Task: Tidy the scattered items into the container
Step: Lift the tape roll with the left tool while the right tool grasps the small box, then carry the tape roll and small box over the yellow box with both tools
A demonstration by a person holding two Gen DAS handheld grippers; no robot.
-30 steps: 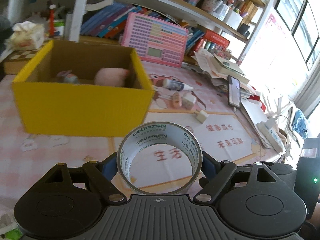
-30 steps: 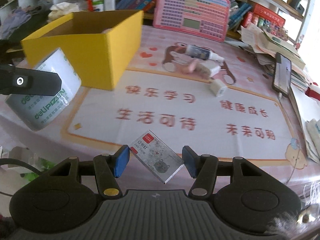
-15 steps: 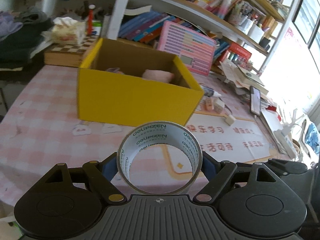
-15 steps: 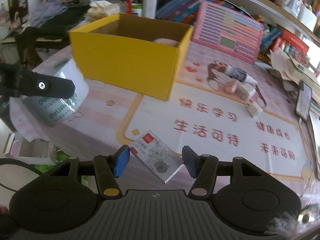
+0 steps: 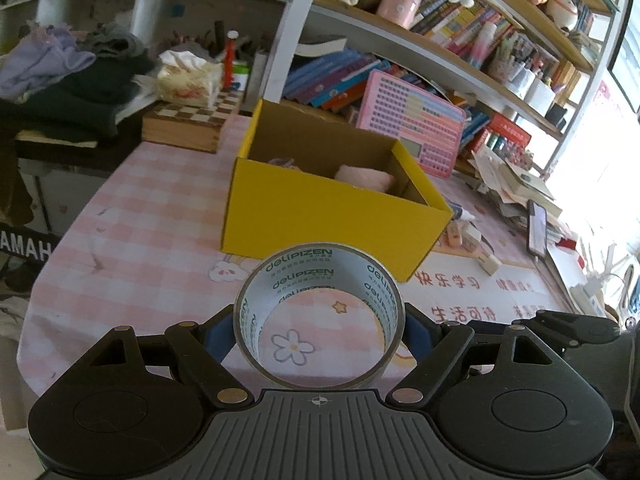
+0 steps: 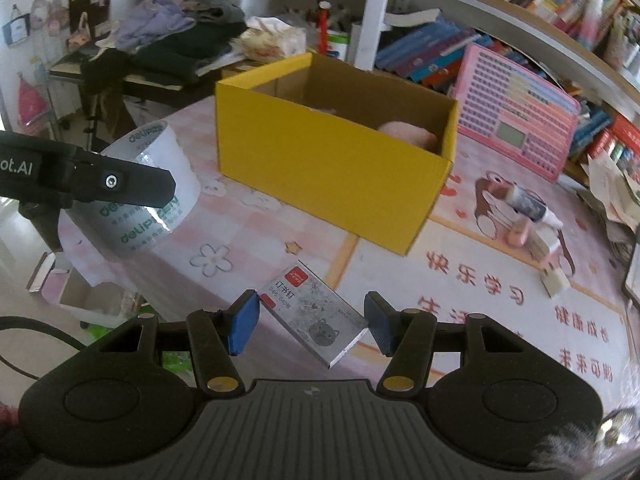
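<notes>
My left gripper (image 5: 320,328) is shut on a roll of clear tape (image 5: 320,280) and holds it above the table's near edge, in front of the yellow cardboard box (image 5: 328,216). The tape roll also shows in the right wrist view (image 6: 140,196). My right gripper (image 6: 312,320) is shut on a small grey staple box (image 6: 316,316), held tilted above the pink mat, short of the yellow box (image 6: 320,160). A pink soft item (image 5: 364,176) lies inside the box. A glue bottle (image 6: 528,204) and small erasers (image 6: 554,280) lie on the mat to the right.
A pink keyboard toy (image 5: 412,128) leans on the shelf behind the box. A chessboard box (image 5: 188,124) and tissues (image 5: 188,80) sit at the back left. A phone (image 5: 536,228) and paper piles lie at the right.
Both grippers have pulled back and up from the table with their items. The yellow box now looks smaller and farther, and more of the shelves shows.
</notes>
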